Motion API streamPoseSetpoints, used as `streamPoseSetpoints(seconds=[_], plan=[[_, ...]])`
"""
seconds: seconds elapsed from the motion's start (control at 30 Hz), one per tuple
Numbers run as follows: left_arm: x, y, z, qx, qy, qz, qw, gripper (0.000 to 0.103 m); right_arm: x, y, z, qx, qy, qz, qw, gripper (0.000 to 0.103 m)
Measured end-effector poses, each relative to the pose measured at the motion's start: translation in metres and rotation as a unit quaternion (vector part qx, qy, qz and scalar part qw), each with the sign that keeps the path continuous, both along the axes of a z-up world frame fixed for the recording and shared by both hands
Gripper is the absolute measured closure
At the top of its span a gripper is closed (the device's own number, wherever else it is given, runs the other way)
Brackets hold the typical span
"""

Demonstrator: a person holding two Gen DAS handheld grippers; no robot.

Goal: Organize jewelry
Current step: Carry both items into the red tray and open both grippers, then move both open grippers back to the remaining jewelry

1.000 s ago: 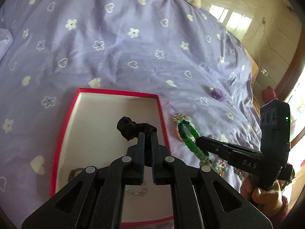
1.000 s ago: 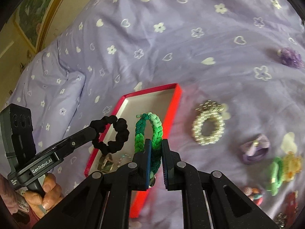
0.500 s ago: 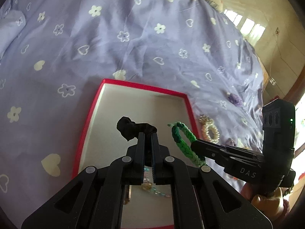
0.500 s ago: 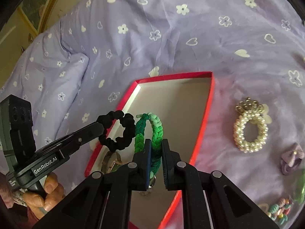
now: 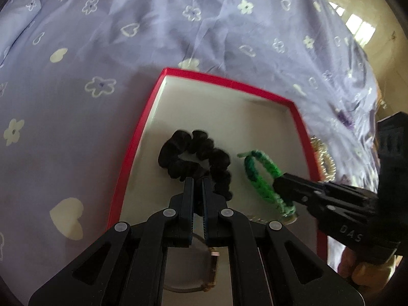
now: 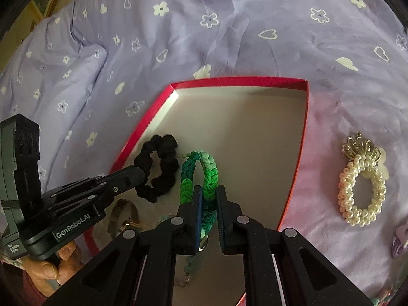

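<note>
A red-rimmed box [image 5: 137, 137] with a pale floor lies on the purple bedspread; it also shows in the right wrist view [image 6: 298, 158]. My left gripper [image 5: 196, 181] is shut on a black scrunchie [image 5: 201, 150] and holds it over the box; the scrunchie also shows in the right wrist view [image 6: 163, 158]. My right gripper [image 6: 209, 191] is shut on a green braided bracelet [image 6: 201, 170], held over the box just right of the scrunchie; the bracelet also shows in the left wrist view [image 5: 265, 176]. A gold watch [image 6: 125, 214] and a bead chain lie in the box's near end.
A pearl scrunchie with a gold crown [image 6: 362, 183] lies on the bedspread right of the box. A purple hair tie [image 6: 400, 242] lies at the right edge. The bedspread [image 6: 229, 38] stretches beyond the box, and the bed's edge and floor show at the far right.
Both grippers have moved forward and down over the box with their items. The black scrunchie now hangs open as a ring near the box floor.
</note>
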State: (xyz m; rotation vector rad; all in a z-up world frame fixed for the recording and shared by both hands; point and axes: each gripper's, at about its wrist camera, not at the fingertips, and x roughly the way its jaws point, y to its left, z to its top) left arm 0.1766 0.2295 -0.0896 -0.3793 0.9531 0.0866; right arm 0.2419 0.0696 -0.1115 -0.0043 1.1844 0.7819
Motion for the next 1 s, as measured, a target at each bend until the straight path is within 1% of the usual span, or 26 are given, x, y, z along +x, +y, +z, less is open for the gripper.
streamPoseSetpoints(seconds=[0.27, 0.37, 0.53, 0.6, 0.63, 0.7, 0.73, 0.77, 0.97, 1.0], plan=[[0.0, 0.001, -0.001, 0.008, 0.01, 0.01, 0.9999, 0.097, -0.001, 0.007, 0.0, -0.02, -0.009, 0.014, 1.0, 0.089], [-0.001, -0.001, 0.001, 0.014, 0.012, 0.011, 0.9998, 0.096, -0.001, 0.006, 0.001, -0.016, -0.006, 0.012, 1.0, 0.088], [-0.005, -0.002, 0.007, 0.022, 0.011, 0.013, 0.9996, 0.08, -0.001, -0.002, 0.007, 0.0, -0.002, 0.0, 1.0, 0.087], [-0.008, -0.002, 0.011, 0.024, 0.009, 0.016, 0.9995, 0.068, -0.002, -0.006, 0.012, 0.012, -0.002, -0.004, 1.0, 0.087], [-0.01, -0.003, 0.013, 0.025, 0.006, 0.017, 0.9995, 0.067, -0.004, -0.01, 0.016, 0.018, -0.003, -0.008, 1.0, 0.086], [-0.014, -0.004, 0.017, 0.024, 0.003, 0.019, 0.9995, 0.064, -0.006, -0.017, 0.023, 0.03, -0.006, -0.013, 0.999, 0.081], [-0.017, -0.005, 0.019, 0.023, 0.002, 0.021, 0.9995, 0.064, -0.008, -0.021, 0.027, 0.036, -0.007, -0.016, 0.999, 0.074], [-0.019, -0.006, 0.021, 0.02, 0.0, 0.021, 0.9996, 0.062, -0.01, -0.027, 0.03, 0.043, -0.009, -0.019, 0.999, 0.069], [-0.035, -0.022, 0.037, 0.012, -0.017, 0.015, 0.9997, 0.062, -0.022, -0.064, 0.046, 0.059, -0.017, -0.04, 0.997, 0.069], [-0.038, -0.025, 0.04, 0.013, -0.02, 0.013, 0.9996, 0.061, -0.023, -0.072, 0.047, 0.06, -0.018, -0.046, 0.997, 0.069]])
